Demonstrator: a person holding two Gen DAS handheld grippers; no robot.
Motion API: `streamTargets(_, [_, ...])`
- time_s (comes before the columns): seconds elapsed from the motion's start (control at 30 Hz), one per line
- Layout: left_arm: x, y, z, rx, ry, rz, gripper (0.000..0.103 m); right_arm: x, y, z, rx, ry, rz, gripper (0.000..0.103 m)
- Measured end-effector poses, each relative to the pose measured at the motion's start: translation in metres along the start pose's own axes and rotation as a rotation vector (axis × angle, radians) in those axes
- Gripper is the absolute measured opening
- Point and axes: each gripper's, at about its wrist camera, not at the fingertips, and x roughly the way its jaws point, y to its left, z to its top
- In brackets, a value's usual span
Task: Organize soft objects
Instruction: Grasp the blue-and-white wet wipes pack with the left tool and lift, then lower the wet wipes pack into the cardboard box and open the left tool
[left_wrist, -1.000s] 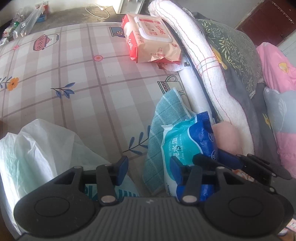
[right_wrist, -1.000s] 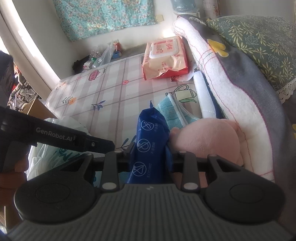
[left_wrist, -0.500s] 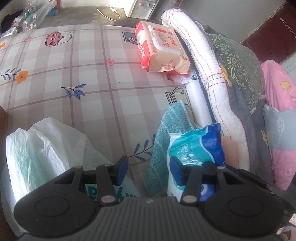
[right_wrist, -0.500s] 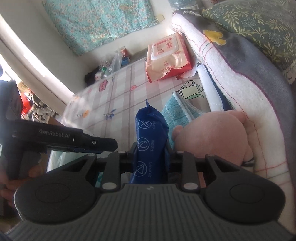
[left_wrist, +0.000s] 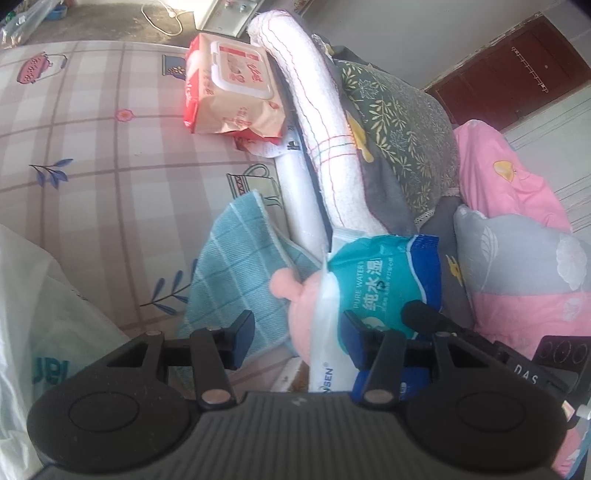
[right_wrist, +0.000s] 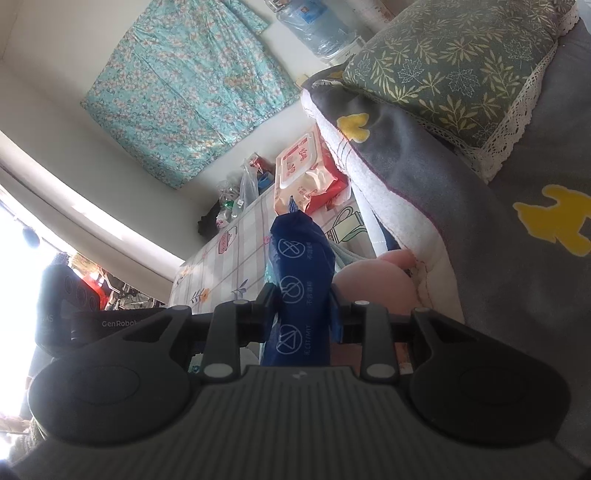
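Observation:
My right gripper (right_wrist: 303, 312) is shut on a blue and teal wet-wipe pack (right_wrist: 301, 280) and holds it up off the bed; the pack also shows in the left wrist view (left_wrist: 373, 284). A pink plush toy (left_wrist: 299, 306) lies under it, next to a teal checked cloth (left_wrist: 236, 266). My left gripper (left_wrist: 297, 332) is open and empty, with the pack's white end between its fingers but not gripped. A red and peach wipe pack (left_wrist: 229, 92) lies farther up the bed. A white plastic bag (left_wrist: 44, 317) is at the left.
A rolled white towel (left_wrist: 317, 122), a grey blanket (right_wrist: 461, 206), a green leaf-print pillow (right_wrist: 454, 66) and pink bedding (left_wrist: 517, 206) pile along the right. The checked bed sheet (left_wrist: 92, 147) spreads to the left. Bottles and bags (right_wrist: 236, 192) sit at its far end.
My right gripper has lifted the blue wipe pack up and tilted it, uncovering the pink plush. My left gripper has shifted right and stays open.

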Motion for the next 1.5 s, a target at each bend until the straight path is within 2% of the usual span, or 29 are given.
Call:
streamTargets(0.1, [0.008,-0.002,0.000,-0.024,0.006,-0.041,0.055,-0.001,-0.006,0.000,0.010,0.003,-0.001,0.030])
streamTargets(0.37, [0.021,-0.007,0.000,-0.075,0.044,-0.138,0.054,0.001,-0.027,-0.003,0.122,0.015,0.040,0.030])
streamTargets(0.57, [0.008,-0.016,-0.008,-0.069,0.024,-0.124,0.050,-0.002,-0.019,-0.005,0.134,0.008,0.035,0.029])
streamTargets(0.7, [-0.021,-0.018,-0.018,-0.052,-0.012,-0.107,0.049,-0.009,0.000,-0.009,0.114,0.010,0.044,0.029])
streamTargets(0.87, [-0.079,-0.007,-0.032,-0.051,-0.090,-0.073,0.049,-0.013,0.048,-0.019,0.056,0.013,0.086,0.029])
streamTargets(1.0, [-0.139,0.021,-0.046,-0.074,-0.168,-0.028,0.049,-0.002,0.100,-0.035,0.009,0.037,0.154,0.029])
streamTargets(1.13, [-0.201,0.066,-0.067,-0.126,-0.251,0.044,0.049,0.026,0.156,-0.059,-0.041,0.099,0.234,0.029])
streamTargets(1.27, [-0.249,0.120,-0.094,-0.215,-0.308,0.113,0.049,0.068,0.216,-0.094,-0.088,0.204,0.302,0.030])
streamTargets(1.37, [-0.272,0.161,-0.112,-0.291,-0.329,0.139,0.049,0.099,0.255,-0.123,-0.132,0.282,0.316,0.030])
streamTargets(1.5, [-0.286,0.214,-0.131,-0.395,-0.327,0.155,0.048,0.134,0.296,-0.161,-0.200,0.363,0.292,0.030])
